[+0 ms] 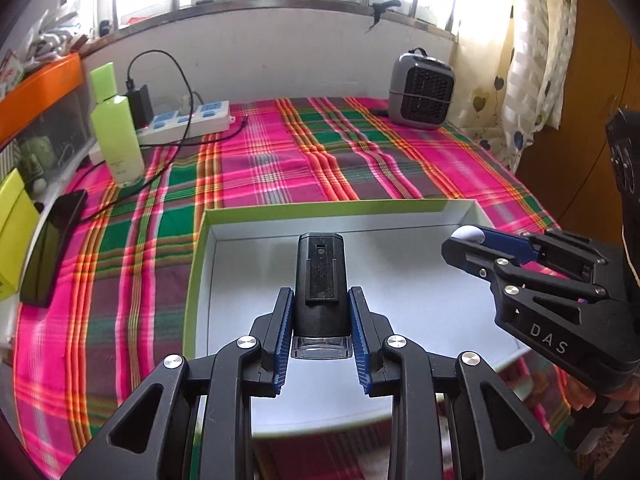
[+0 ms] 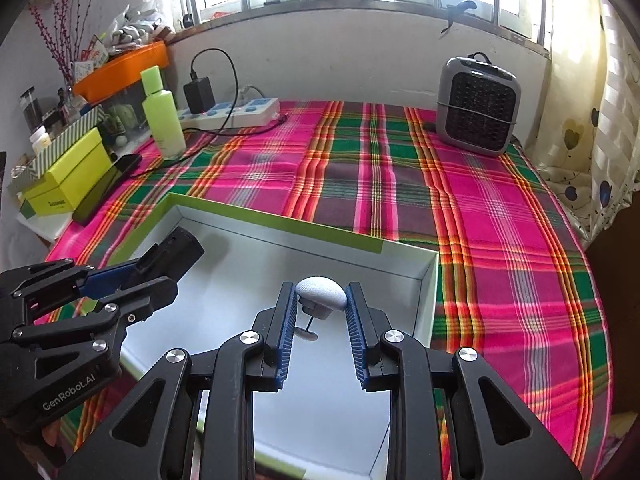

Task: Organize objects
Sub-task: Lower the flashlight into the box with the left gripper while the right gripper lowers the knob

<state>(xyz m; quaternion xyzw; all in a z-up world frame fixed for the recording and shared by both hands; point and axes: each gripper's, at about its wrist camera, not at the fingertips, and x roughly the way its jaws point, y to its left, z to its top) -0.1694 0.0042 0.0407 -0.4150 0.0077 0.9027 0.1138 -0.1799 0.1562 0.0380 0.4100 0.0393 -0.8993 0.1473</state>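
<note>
A shallow white box with a green rim [image 1: 280,210] [image 2: 280,226] lies open on the plaid cloth. My left gripper [image 1: 320,300] is shut on a black cylindrical device [image 1: 319,280] with a clear cap, held over the box; it also shows in the right wrist view [image 2: 176,254]. My right gripper [image 2: 321,298] is shut on a small white rounded object [image 2: 322,290] with a thin stem, held over the box's right part. In the left wrist view the right gripper [image 1: 468,240] shows at the right with the white object [image 1: 467,234] at its tip.
A green bottle [image 1: 116,132] [image 2: 164,116], a power strip with charger [image 1: 188,116] [image 2: 232,112] and a dark phone [image 1: 52,248] [image 2: 108,188] lie at the left. A grey heater [image 1: 422,88] [image 2: 478,106] stands at the back right. A yellow-green box [image 2: 68,176] sits far left.
</note>
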